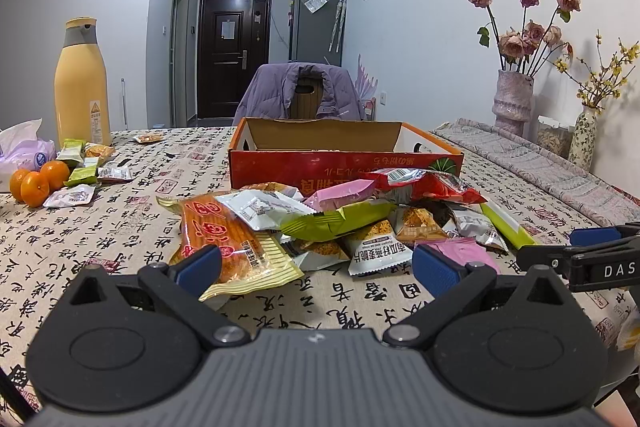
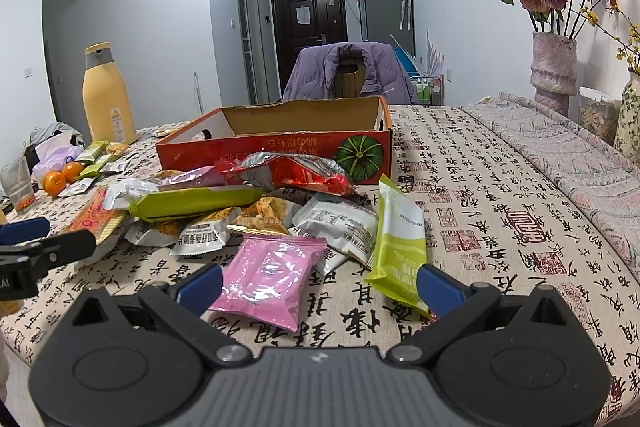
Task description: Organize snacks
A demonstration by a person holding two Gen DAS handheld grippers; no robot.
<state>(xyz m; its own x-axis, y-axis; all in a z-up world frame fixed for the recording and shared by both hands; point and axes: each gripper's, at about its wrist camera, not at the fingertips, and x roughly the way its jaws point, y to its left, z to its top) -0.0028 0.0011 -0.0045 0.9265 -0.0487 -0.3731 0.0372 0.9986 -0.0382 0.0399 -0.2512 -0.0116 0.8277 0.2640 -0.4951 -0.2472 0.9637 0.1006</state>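
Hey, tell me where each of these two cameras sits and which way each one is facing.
Left wrist: sits on the left gripper, low over the table, facing the orange bread packet and box; its own open fingers show.
Right wrist: sits on the right gripper, facing the pink packet; open fingers show.
Shared: snack pile, box, yellow bottle, and each sees the other gripper.

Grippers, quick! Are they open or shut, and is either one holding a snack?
Left gripper: open, holding nothing, jaws wide before the orange packet.
Right gripper: open, holding nothing, pink packet lying between its jaws.
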